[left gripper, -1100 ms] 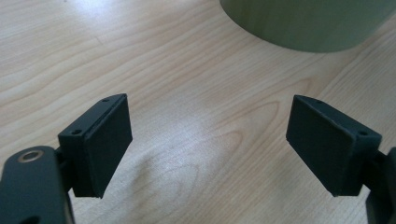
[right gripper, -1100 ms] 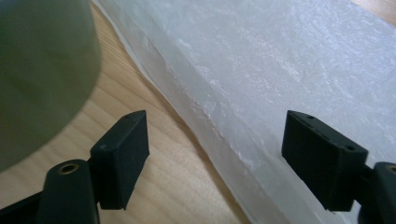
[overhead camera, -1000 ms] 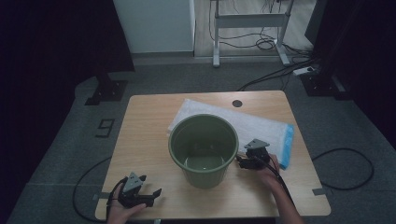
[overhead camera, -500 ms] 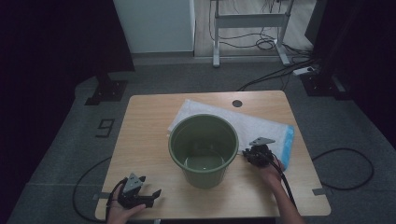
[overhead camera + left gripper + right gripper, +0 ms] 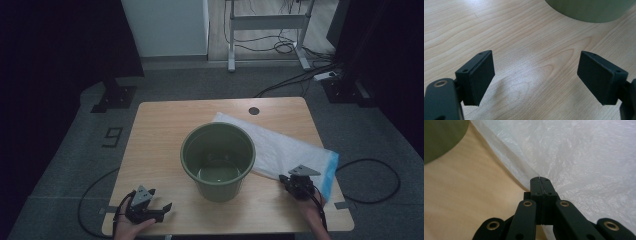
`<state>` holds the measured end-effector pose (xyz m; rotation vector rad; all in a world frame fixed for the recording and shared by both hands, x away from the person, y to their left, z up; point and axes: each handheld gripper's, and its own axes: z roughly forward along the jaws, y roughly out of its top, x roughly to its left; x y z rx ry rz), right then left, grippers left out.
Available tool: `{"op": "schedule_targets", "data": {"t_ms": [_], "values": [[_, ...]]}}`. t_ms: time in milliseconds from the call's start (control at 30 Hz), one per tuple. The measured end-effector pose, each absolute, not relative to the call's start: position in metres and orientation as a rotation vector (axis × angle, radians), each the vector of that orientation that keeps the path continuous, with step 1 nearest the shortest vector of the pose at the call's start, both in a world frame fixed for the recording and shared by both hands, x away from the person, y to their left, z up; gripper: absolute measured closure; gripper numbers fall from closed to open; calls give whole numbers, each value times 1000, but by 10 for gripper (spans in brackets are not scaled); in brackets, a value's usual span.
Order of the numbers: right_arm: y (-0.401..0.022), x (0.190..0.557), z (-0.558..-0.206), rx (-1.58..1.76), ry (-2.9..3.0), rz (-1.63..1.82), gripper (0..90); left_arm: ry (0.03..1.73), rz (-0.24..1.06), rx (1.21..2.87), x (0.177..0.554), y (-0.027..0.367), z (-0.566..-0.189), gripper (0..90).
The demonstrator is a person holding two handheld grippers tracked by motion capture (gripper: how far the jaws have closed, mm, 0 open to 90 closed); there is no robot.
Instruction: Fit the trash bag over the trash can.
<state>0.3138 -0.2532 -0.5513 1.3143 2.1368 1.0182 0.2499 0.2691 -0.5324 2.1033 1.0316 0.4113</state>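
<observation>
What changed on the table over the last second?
The right claw drew back from beside the bucket toward the table's near edge; its jaws have just closed, pinching the edge of the plastic bag. The left claw stayed open and in place; the bucket did not move.

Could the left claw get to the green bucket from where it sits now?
Probably yes. The left claw is open and holds nothing, and bare table lies between it and the green bucket. The right claw, shut on the plastic bag, is on the bucket's far side.
</observation>
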Motion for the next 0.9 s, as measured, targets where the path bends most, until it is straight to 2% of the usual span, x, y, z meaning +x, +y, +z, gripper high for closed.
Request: {"op": "schedule_targets", "data": {"t_ms": [200, 433, 533, 667, 900], "values": [[-278, 283, -554, 1354, 2117, 1062, 889, 1028, 408, 2110, 250, 268, -533, 142], [-293, 264, -553, 1361, 2122, 1037, 872, 1028, 402, 2115, 250, 267, -534, 142], [-290, 260, -551, 1349, 2095, 1044, 653, 1030, 399, 2117, 250, 266, -534, 142], [-269, 262, -542, 1274, 2077, 1058, 445, 1028, 397, 2123, 251, 266, -535, 142], [-224, 297, -533, 1193, 2097, 1108, 292, 1032, 392, 2128, 251, 266, -536, 142]]}}
